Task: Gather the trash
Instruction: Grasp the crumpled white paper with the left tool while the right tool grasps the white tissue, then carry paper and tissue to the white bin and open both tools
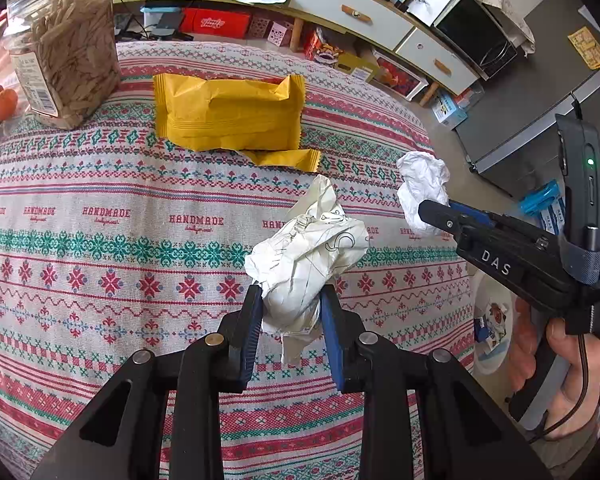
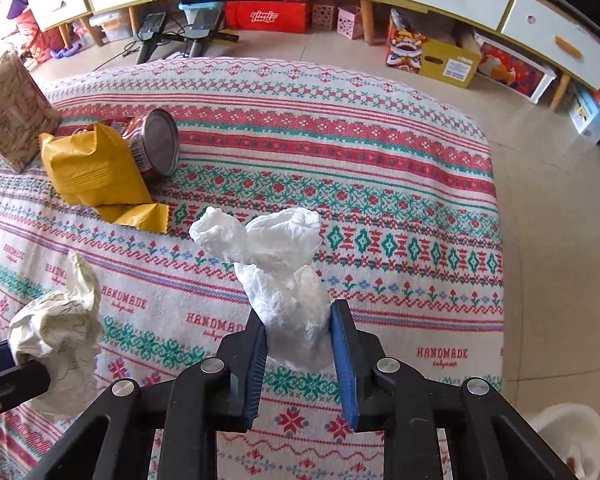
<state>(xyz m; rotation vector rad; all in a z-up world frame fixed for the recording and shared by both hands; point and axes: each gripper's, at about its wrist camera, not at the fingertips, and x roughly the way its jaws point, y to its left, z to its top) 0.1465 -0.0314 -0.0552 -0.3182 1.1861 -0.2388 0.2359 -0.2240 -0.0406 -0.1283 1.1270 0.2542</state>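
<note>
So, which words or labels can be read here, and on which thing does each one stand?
"HANDMADE": repeated in a row on the tablecloth.
"DAS": on the right gripper body.
Jar label, can label, red bag logo, floor boxes: too small or blurred.

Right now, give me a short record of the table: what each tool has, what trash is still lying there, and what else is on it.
left tool: shut on crumpled printed paper
right tool: shut on white tissue wad
trash still on cloth: large yellow wrapper, small yellow wrapper, tipped can
other items: clear jar of seeds, oranges at the left edge
surface: patterned tablecloth
</note>
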